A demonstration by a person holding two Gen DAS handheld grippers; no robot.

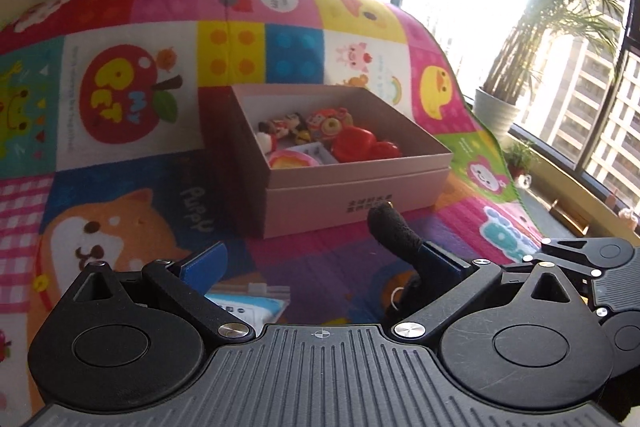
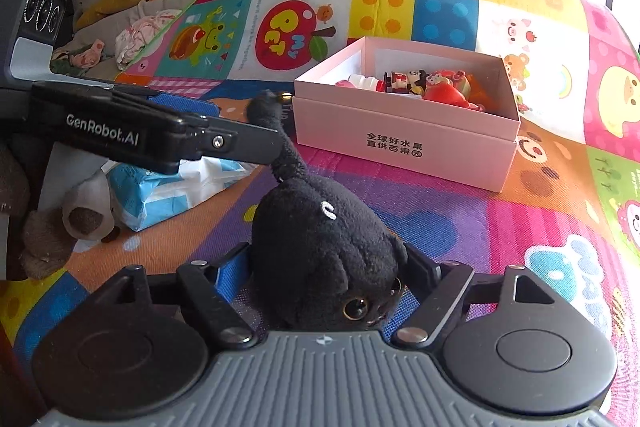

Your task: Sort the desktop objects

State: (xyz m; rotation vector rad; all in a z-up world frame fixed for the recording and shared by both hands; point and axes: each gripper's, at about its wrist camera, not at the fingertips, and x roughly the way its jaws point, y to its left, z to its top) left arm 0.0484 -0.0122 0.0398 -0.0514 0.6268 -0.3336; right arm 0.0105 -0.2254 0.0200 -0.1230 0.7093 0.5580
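Cradling the black plush cat (image 2: 320, 251) between the jaws of your right gripper (image 2: 324, 267), you had its head turned back toward the wrist camera and its body filling the gap. The blue pads sat against its flanks on both sides, so the claw was clenched on the toy even though the jaws stood wide; a soft, bulky body needs that spread, and the fabric gave rather than slipped. The cat rested low over the patterned play mat (image 2: 460, 227), just in front of the pink box (image 2: 404, 131), not yet inside it.

Your left gripper (image 1: 316, 259) came in from the side. In the left wrist view its jaws stood apart, with the cat's tail (image 1: 390, 227) rising just beside the right finger. I could not tell whether that finger touched the tail, but nothing was pinched, so that claw was released. It looked placed there to steady or tuck the tail so it would clear the box wall.

The box already held small toys, among them a red one (image 1: 362, 145), which marked it as the sorting bin. A blue-and-white packet (image 2: 168, 191) lay on the mat to the left, still unsorted by my reading.
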